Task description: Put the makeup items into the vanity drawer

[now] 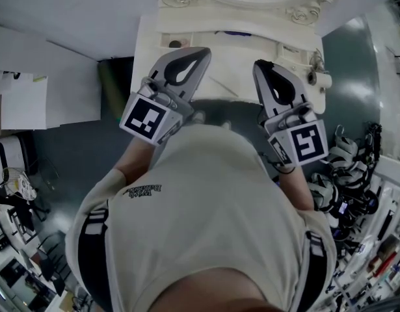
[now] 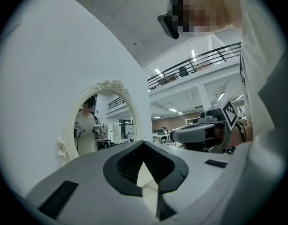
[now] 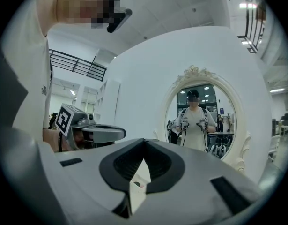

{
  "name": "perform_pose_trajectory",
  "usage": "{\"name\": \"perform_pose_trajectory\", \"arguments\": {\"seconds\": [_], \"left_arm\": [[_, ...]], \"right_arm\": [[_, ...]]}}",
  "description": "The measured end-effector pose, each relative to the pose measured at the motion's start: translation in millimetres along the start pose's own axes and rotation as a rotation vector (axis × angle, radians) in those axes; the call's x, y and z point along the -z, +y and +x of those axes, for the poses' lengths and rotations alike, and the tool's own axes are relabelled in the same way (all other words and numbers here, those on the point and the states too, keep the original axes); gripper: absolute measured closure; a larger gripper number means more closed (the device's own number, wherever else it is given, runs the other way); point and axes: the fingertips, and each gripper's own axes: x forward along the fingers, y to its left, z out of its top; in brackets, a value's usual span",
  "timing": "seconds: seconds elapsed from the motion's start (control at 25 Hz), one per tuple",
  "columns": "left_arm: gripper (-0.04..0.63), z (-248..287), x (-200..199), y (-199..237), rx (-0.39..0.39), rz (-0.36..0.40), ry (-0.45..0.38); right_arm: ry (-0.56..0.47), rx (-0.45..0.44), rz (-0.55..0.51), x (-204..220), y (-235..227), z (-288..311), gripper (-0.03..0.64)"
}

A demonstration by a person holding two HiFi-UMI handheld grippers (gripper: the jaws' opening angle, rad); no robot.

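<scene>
Both claws are empty and closed. The left claw (image 1: 200, 54) and right claw (image 1: 259, 67) are held level side by side, tips together, pointing at the white vanity (image 1: 147, 57) with its oval mirror (image 3: 202, 118) on the far side. The only makeup items I can pick out are 1 small dark item (image 1: 175, 43) on the far left of the vanity top and 1 small piece with a pink spot (image 3: 136, 185), seen through the gap in the right claw. I cannot tell what either is. No view shows the drawer clearly, so I judge that the step in hand is the approach, with nothing stowed yet. To do it well, open 1 claw before reaching, take the drawer pull squarely, draw it straight toward the near side, and keep the other claw off the mirror frame. The cubes carry only black-and-white square markers, and the shirt print (image 1: 142, 189) is too small to read.
</scene>
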Motion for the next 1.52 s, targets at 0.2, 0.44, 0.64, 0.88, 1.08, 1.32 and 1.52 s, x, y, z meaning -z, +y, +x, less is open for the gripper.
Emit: {"name": "perform_pose_trajectory", "arguments": {"seconds": [0.2, 0.44, 0.64, 0.88, 1.08, 1.32, 1.52], "left_arm": [[0.581, -0.9, 0.4, 4.4, -0.018, -0.007, 0.012], [0.581, 7.0, 30.1, 17.2, -0.012, -0.051, 0.100], [0.581, 15.8, 53.3, 33.8, -0.034, -0.121, 0.135], [0.581, 24.5, 95.5, 49.6, -0.044, -0.113, 0.234], [0.581, 36.1, 148.9, 60.8, -0.044, -0.128, 0.323], [0.581, 45.8, 213.0, 70.9, -0.049, -0.195, 0.399], [0.581, 53.8, 273.9, 69.3, -0.022, -0.220, 0.489]], "right_arm": [[0.015, -0.024, -0.002, 2.3, -0.5, 5.8, 0.611], [0.070, -0.054, -0.010, 20.8, -4.1, 25.9, 0.611], [0.127, -0.103, 0.037, 57.2, -11.6, 56.0, 0.611], [0.247, -0.135, 0.036, 106.5, -14.0, 88.3, 0.611], [0.382, -0.185, 0.038, 167.8, -10.5, 113.8, 0.609], [0.544, -0.234, 0.069, 244.5, 0.0, 128.5, 0.597], [0.678, -0.280, 0.086, 308.6, 8.9, 132.3, 0.583]]}}
